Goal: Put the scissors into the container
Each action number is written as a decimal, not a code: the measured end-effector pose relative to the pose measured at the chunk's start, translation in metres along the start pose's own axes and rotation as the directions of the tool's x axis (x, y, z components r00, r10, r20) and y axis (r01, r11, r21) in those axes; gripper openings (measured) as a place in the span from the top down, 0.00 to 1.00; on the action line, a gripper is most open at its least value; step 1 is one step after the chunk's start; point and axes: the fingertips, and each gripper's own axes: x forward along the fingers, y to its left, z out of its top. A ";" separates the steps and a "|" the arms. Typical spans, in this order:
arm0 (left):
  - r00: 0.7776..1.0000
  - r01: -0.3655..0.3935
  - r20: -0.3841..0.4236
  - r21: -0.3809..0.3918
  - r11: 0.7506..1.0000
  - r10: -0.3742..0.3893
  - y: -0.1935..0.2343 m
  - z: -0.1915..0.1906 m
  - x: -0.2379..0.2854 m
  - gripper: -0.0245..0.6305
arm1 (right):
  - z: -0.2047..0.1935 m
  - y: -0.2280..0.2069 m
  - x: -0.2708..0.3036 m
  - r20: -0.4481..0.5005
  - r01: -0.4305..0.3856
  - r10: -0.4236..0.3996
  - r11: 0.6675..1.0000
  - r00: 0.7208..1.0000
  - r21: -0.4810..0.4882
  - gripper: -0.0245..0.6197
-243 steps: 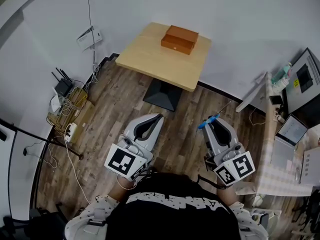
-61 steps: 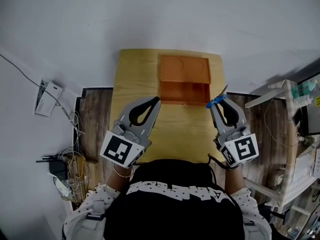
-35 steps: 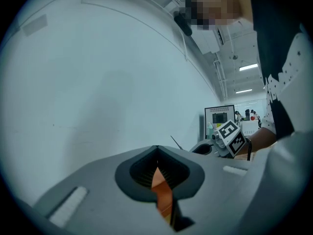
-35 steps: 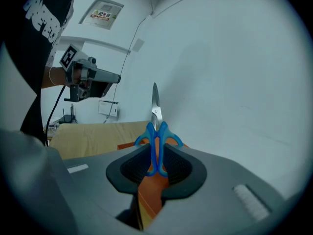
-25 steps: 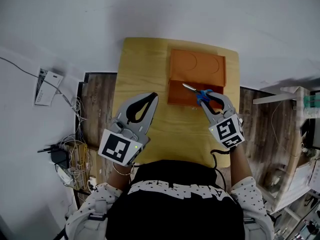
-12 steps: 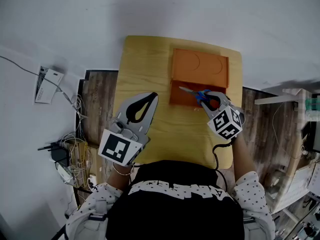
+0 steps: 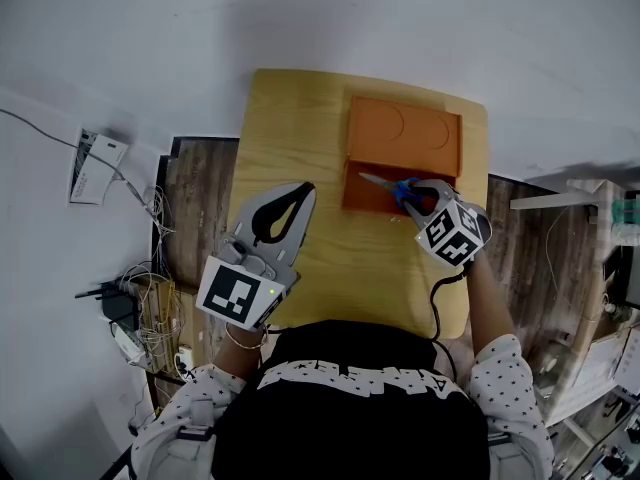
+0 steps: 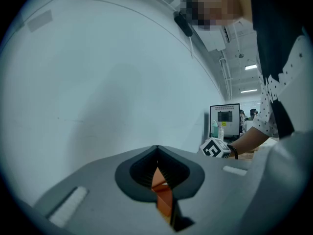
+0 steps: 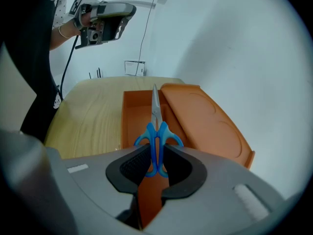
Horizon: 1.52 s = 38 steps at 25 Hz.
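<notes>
Scissors (image 9: 157, 140), one pair; one container (image 9: 133, 115)

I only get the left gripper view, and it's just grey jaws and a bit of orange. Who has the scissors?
Observer: The right gripper has them. Its jaws are shut on the blue handles of the scissors.
Operator: Are they inside the box?
Observer: Not let go yet. In the head view the blades reach out over the open tray of the orange container. I can't tell if the tips touch it.
Operator: Is the lid in the way?
Observer: No. The lid is swung open on the far side of the tray, towards the wall.
</notes>
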 end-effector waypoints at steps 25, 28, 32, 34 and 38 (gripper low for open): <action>1.000 0.011 0.008 -0.018 1.000 -0.011 0.006 0.001 0.001 0.96 | -0.001 0.003 0.032 -0.096 -0.098 0.098 0.995 0.991 0.002 0.81; 0.999 0.012 0.031 -0.016 1.000 -0.012 0.006 0.004 0.000 0.96 | -0.001 0.003 0.030 -0.093 -0.099 0.098 0.995 0.991 0.000 0.81; 1.000 0.016 0.014 -0.012 1.000 -0.016 0.004 0.002 -0.001 0.96 | -0.001 0.004 0.028 -0.088 -0.104 0.103 0.995 0.991 -0.008 0.81; 1.000 0.016 0.014 -0.013 1.000 -0.016 0.003 0.002 -0.002 0.96 | -0.001 0.003 0.026 -0.079 -0.099 0.098 0.995 0.992 -0.006 0.80; 1.000 0.008 0.010 -0.010 1.000 -0.008 0.005 0.001 -0.003 0.96 | 0.003 0.003 0.024 -0.050 -0.095 0.096 0.995 0.994 0.018 0.77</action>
